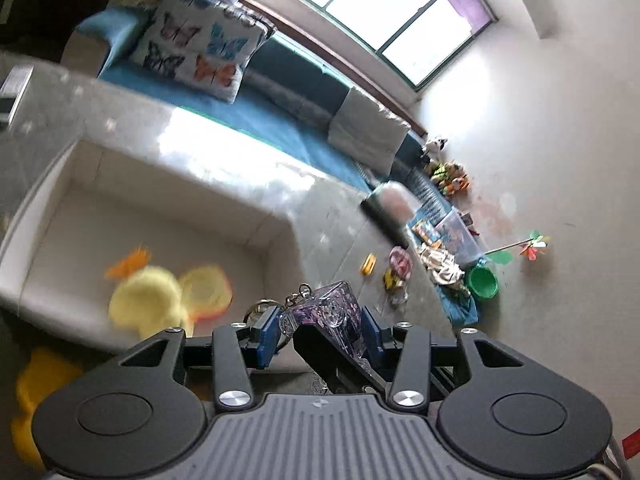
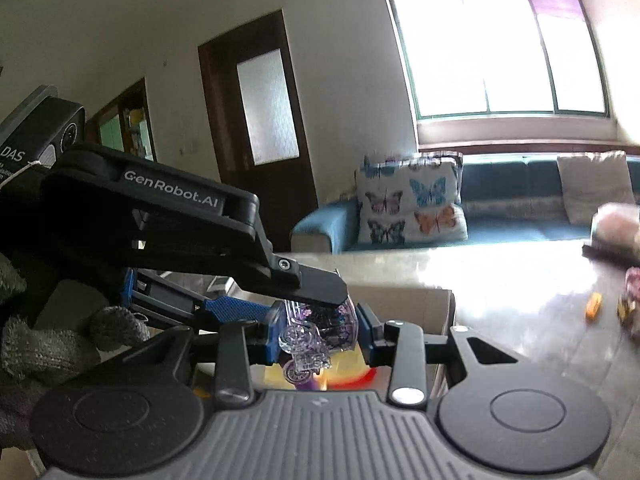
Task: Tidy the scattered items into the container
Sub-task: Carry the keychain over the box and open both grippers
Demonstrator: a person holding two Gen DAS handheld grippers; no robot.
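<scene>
A clear keychain charm with purple glitter (image 2: 320, 328) is clamped between the blue pads of my right gripper (image 2: 320, 334), which is shut on it. In the left wrist view the same charm (image 1: 332, 310), with its metal ring, sits between the wide-apart pads of my left gripper (image 1: 320, 330); those pads do not press on it. One black finger (image 2: 316, 284) of the left gripper reaches over the charm. Both grippers hang above the near end of the white box (image 1: 276, 216), which holds a yellow plush toy (image 1: 146, 304) and a yellow-orange piece (image 1: 208, 286).
On the glossy grey table (image 1: 328, 216) lie a small yellow toy (image 1: 368, 264), a pink item (image 1: 400, 260) and a yellow-black toy (image 1: 390, 278). Beyond stand a blue sofa (image 1: 272, 120) with a butterfly pillow (image 1: 200, 44), a green bucket (image 1: 482, 280) and a pinwheel (image 1: 534, 246). A gloved hand (image 2: 44, 344) holds the left gripper.
</scene>
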